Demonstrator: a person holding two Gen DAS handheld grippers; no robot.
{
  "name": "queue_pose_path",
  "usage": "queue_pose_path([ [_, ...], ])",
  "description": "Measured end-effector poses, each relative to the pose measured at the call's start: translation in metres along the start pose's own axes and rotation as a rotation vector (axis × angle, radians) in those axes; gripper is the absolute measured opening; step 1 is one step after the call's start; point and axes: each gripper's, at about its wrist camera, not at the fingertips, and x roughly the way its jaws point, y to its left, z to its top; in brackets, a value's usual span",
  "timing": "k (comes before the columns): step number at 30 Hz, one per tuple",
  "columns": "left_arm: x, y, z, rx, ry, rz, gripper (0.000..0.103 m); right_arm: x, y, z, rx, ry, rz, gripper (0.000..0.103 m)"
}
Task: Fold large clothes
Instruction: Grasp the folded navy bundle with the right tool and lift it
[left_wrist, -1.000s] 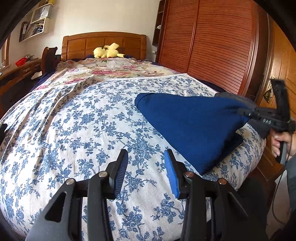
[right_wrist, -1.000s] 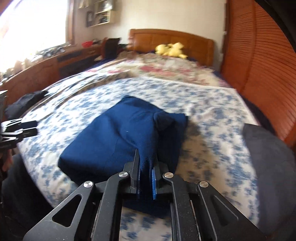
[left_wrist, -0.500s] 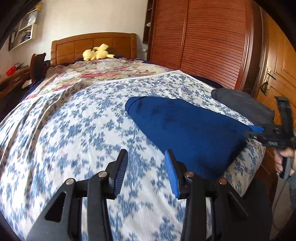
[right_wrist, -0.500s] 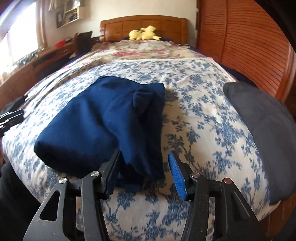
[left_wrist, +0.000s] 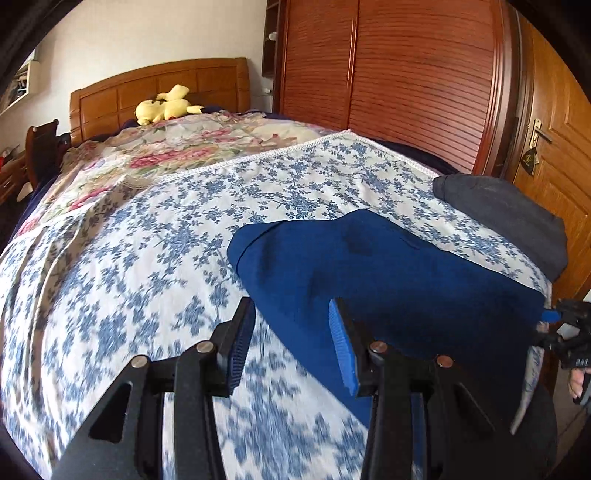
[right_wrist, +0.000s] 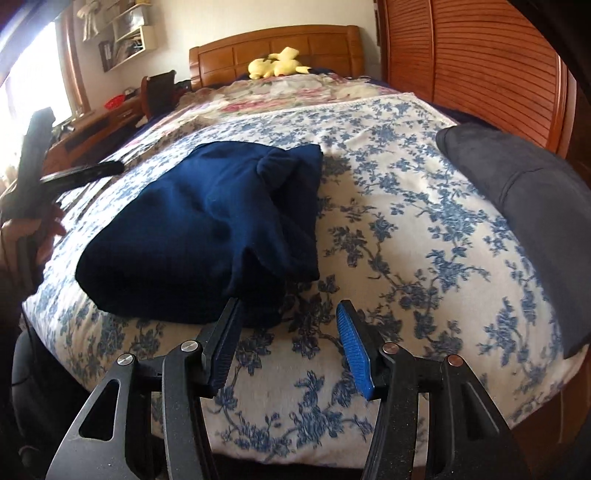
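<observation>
The blue garment (right_wrist: 207, 229) lies folded in a bundle on the bed (right_wrist: 388, 258), near the foot edge and toward the left side as your right tool sees it. Its long axis runs from the near-left corner away toward the headboard (right_wrist: 273, 44), with a loose flap bunched on top along its right side.

Your right tool (right_wrist: 288, 343) is released, fingers spread, holding nothing. Its left finger sits just at the garment's near edge, and the bundle lies ahead and to its left. Your left tool (left_wrist: 291, 339) is also spread and empty; from there the garment (left_wrist: 388, 280) lies ahead and to the right, with its right finger over the near blue cloth. Whether either tool touches the cloth, I cannot tell.

Both tools are close to the near edge, so either could take a corner. The untidy flap is on the right tool's side, so I judge that it falls to that tool.

Beyond the garment, well apart on the right edge of the bed, lies a grey garment (right_wrist: 524, 177). No containers are in view.
</observation>
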Motion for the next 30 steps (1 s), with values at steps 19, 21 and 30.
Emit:
queue_pose_path([
  [19,0.138,0.04,0.03,-0.032,0.15,0.116,0.061,0.028,-0.003,-0.004,0.049,0.002,0.119,0.053],
  [21,0.142,0.045,0.028,-0.056,0.157,0.096,0.063,0.029,0.0,-0.003,0.049,0.001,0.121,0.053],
  [30,0.154,0.059,0.028,-0.156,0.223,0.0,0.059,0.047,0.004,0.003,0.09,0.032,0.19,0.038],
])
